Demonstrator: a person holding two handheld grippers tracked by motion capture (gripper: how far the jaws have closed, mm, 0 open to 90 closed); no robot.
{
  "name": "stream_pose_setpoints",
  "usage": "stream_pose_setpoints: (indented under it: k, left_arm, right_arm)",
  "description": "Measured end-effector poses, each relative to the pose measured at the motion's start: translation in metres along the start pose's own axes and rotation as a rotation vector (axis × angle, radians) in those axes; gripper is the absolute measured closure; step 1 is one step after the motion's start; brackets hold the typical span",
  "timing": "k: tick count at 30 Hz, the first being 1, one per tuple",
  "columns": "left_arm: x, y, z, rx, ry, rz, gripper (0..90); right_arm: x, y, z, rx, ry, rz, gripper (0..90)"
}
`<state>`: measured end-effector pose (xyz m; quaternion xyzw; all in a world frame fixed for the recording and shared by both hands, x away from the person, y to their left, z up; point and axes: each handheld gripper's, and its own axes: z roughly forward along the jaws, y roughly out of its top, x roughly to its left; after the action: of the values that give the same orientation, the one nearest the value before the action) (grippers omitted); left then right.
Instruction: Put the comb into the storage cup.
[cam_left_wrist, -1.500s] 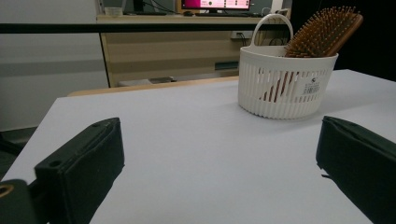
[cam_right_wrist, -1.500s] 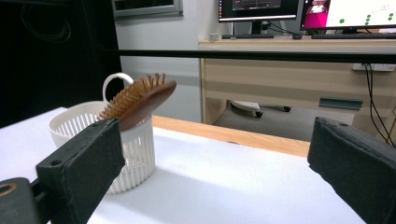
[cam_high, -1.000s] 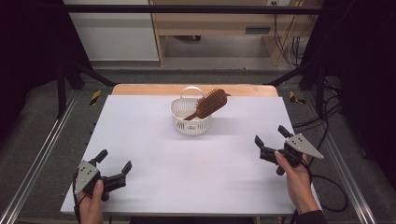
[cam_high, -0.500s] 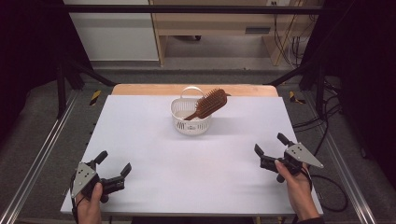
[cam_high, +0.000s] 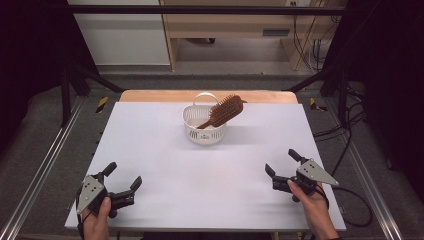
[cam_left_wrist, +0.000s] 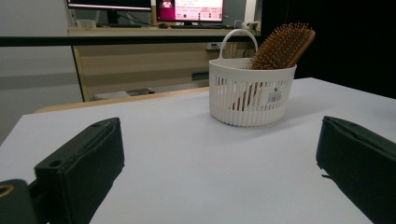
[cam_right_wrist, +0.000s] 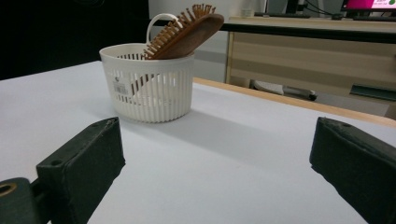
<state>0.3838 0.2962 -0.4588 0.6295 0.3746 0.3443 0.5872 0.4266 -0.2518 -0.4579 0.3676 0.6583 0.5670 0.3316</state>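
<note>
A small white basket (cam_high: 204, 125) sits at the far middle of a white worktop (cam_high: 150, 150), with a wooden hairbrush (cam_high: 222, 112) standing slanted in it, bristled head poking out over the right rim. The left gripper (cam_high: 122, 181) and right gripper (cam_high: 280, 167) rest at the near corners, well apart from the basket, jaws spread wide and holding nothing. This looks like a resting stage; any next move would call for a long reach forward to the brush head.

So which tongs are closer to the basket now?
The right tongs: they sit farther up the table toward the basket; the left tongs hang back by the near edge. Both are open.
</note>
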Motion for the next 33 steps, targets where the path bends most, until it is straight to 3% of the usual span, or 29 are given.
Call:
stream_pose_setpoints:
  k: [15, 33]
  left_arm:
    - [-0.004, 0.001, 0.001, 0.0, -0.012, 0.005, 0.8]
    - [-0.009, 0.001, 0.003, 0.001, -0.026, 0.008, 0.8]
  right_arm:
    - [0.018, -0.003, 0.003, 0.01, 0.082, -0.019, 3.1]
    - [0.034, -0.002, 0.018, 0.008, 0.123, -0.039, 3.5]
